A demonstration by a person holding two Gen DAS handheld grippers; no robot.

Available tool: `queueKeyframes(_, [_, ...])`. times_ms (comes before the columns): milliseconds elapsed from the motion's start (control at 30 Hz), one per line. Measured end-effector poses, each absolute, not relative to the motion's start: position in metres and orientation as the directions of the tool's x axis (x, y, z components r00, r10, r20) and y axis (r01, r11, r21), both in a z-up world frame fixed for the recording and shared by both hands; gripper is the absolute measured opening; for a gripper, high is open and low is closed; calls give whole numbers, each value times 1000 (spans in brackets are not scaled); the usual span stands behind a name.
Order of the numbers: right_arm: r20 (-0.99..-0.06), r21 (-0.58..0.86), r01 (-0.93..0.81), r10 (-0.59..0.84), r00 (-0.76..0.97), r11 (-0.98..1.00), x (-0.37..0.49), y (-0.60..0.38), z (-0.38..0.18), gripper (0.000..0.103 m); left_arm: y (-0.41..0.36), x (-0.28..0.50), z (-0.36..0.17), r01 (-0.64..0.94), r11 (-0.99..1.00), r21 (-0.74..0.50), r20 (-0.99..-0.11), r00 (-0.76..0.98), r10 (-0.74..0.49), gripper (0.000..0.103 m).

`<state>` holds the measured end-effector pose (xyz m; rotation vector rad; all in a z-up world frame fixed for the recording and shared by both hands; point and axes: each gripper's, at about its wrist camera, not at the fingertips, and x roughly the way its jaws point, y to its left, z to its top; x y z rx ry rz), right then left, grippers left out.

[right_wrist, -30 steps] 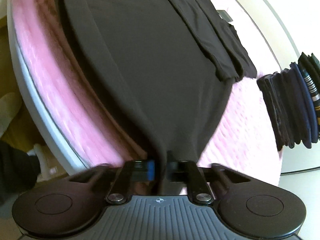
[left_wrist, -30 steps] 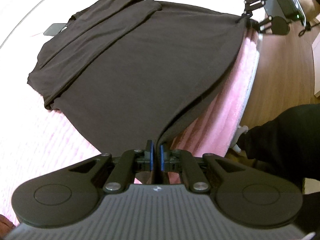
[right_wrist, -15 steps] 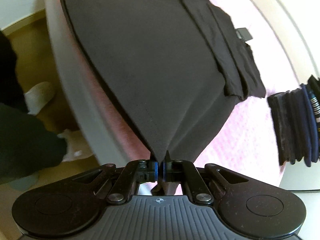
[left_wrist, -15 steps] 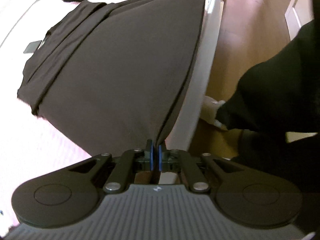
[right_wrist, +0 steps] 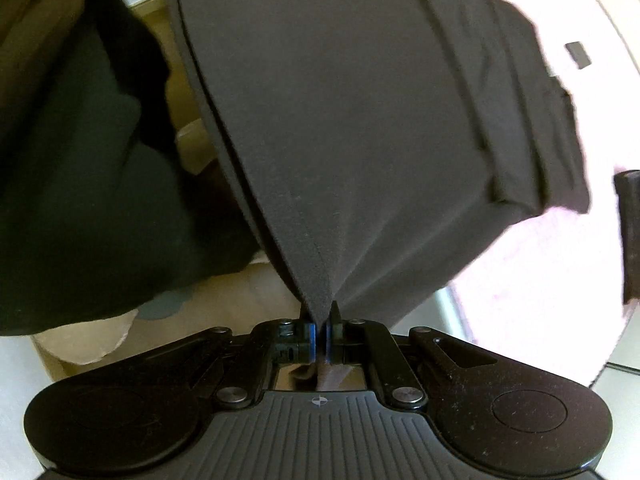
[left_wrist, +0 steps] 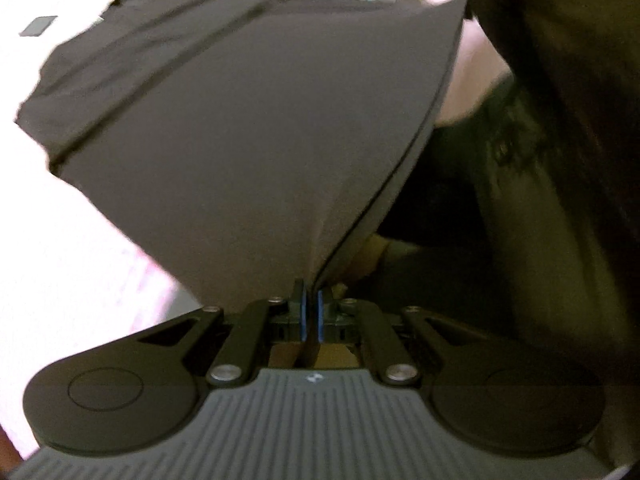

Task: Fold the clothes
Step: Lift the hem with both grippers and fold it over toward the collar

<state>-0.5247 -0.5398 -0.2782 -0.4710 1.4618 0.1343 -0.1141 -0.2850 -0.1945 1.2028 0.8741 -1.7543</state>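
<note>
Hem lifted higher off pink cover (left_wrist: 80, 272), dark shirt (left_wrist: 248, 128) taut, left claw (left_wrist: 310, 308) and right claw (right_wrist: 319, 322) each pinching a corner

I can read no words or numbers anywhere. On my left tongs' ribbed housing (left_wrist: 316, 420), just behind the jaws, sits a small white mark, perhaps a logo, too blurred to tell. My right tongs' housing (right_wrist: 320, 432) carries a small quartered-circle sign in the same spot.

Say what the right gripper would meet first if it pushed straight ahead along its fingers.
The dark shirt it already clamps: the right gripper would run into that taut cloth at once. What lies behind it is hidden.
</note>
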Motion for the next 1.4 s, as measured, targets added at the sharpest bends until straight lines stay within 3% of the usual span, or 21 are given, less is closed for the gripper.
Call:
queueKeyframes(267, [-898,-420,-303,-343,276,856,-435,-625,-209,2,-386,-21,-131,919,-381,98,-885,-95,-456,2])
queueKeyframes(467, [-888,-428,-301,-334,316,852,-352,-723,-196,2,-496,40,-109,920,-351,174,-880,-15,-475,3])
queueKeyframes(833, [-924,-343,-394,-231,304,853,-228,-876,-247,2,-646,107,-163,948,-251,197,-914,84,-397,3])
queueKeyframes(1300, [-940,-310,-315,-240,242,897,-145,-934,-316,3,-713,176,-254,969,-207,135,-930,52,-363,3])
queueKeyframes(1400, [-936,-318,-239,-263,236,917,-137,-942,-331,4,-721,186,-279,971,-189,147,-936,75,-343,8])
